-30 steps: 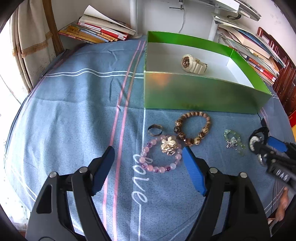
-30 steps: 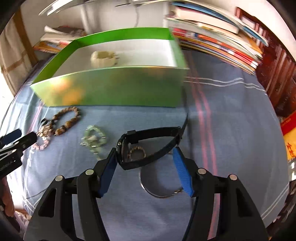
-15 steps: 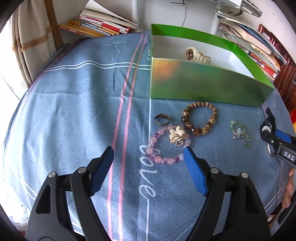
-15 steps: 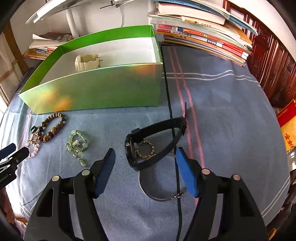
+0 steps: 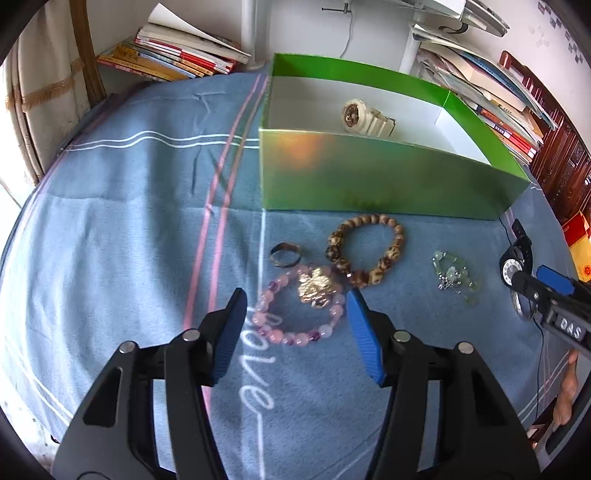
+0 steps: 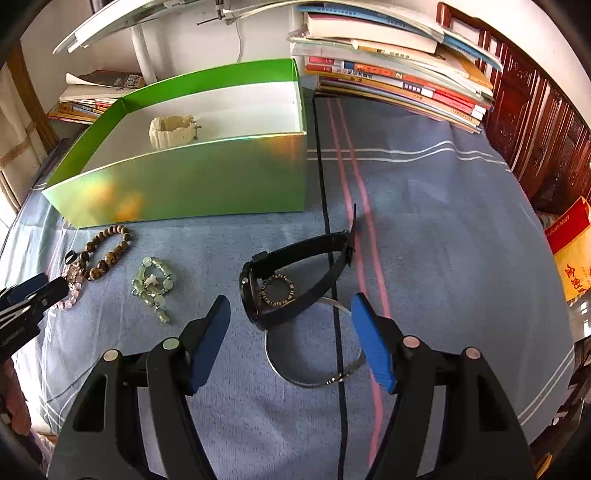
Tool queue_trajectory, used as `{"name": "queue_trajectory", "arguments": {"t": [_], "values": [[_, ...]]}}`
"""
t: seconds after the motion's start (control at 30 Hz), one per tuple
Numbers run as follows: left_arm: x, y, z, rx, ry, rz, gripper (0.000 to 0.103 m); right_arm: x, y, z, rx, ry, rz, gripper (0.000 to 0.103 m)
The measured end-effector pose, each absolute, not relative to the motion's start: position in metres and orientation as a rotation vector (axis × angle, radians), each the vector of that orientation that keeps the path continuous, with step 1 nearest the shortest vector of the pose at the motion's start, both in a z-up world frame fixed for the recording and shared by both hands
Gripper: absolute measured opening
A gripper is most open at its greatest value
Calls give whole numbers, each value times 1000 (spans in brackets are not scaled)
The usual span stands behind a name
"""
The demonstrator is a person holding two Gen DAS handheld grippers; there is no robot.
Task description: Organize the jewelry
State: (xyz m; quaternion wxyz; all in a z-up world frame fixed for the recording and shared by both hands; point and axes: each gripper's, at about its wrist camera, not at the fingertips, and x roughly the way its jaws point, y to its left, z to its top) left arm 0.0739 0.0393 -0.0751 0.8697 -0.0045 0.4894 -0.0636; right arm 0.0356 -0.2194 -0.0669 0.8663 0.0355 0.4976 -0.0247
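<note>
A green box holds a cream watch. On the blue cloth lie a pink bead bracelet with a gold charm, a brown bead bracelet, a small ring, a pale green bracelet, a black watch and a silver bangle. My left gripper is open and empty, just short of the pink bracelet. My right gripper is open and empty, with the black watch just ahead of its fingers.
Stacks of books lie at the back left and back right. A white lamp post stands behind the box. A dark wooden cabinet stands at the right. A black cable runs over the cloth.
My left gripper has moved forward toward the pink bracelet. My right gripper has drawn back a little from the black watch, and its view has steadied.
</note>
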Motion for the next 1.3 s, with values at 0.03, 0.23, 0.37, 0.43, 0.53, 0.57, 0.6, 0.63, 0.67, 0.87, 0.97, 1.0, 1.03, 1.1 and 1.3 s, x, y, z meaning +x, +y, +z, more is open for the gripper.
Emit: {"name": "queue_trajectory", "arguments": {"t": [0.03,0.23,0.37,0.43,0.53,0.57,0.6,0.63,0.67,0.87,0.97,1.0,1.03,1.1,1.3], "values": [[76,37,-76,-9,1026,-133,52,34,-219,-66,70,1040,-47,67],[83,26,-78,27,1004,-105,21,29,-218,-69,55,1064,-18,67],[80,28,-77,25,1004,-105,20,22,-219,-75,37,1087,-13,67],[74,31,-73,23,996,-106,20,18,-219,-76,33,1093,-7,67],[64,32,-60,20,968,-124,20,15,-218,-77,32,1091,1,67],[62,31,-57,22,961,-130,20,14,-217,-77,30,1089,1,62],[57,29,-52,27,949,-144,20,13,-215,-77,26,1087,5,45],[54,26,-49,33,943,-155,20,13,-214,-77,31,1093,15,35],[51,23,-48,38,941,-167,20,13,-213,-78,42,1101,30,20],[45,6,-57,56,985,-226,20,6,-197,-73,52,1098,149,6],[45,-1,-64,63,1005,-244,20,6,-192,-74,39,1110,158,8],[44,-3,-65,66,1009,-249,20,7,-193,-75,37,1112,145,16],[43,-3,-67,67,1009,-251,20,8,-193,-75,38,1111,134,19],[43,-3,-68,72,1008,-253,22,9,-193,-75,41,1106,119,38],[42,2,-66,75,992,-248,40,15,-193,-77,5,1098,64,42]]}}
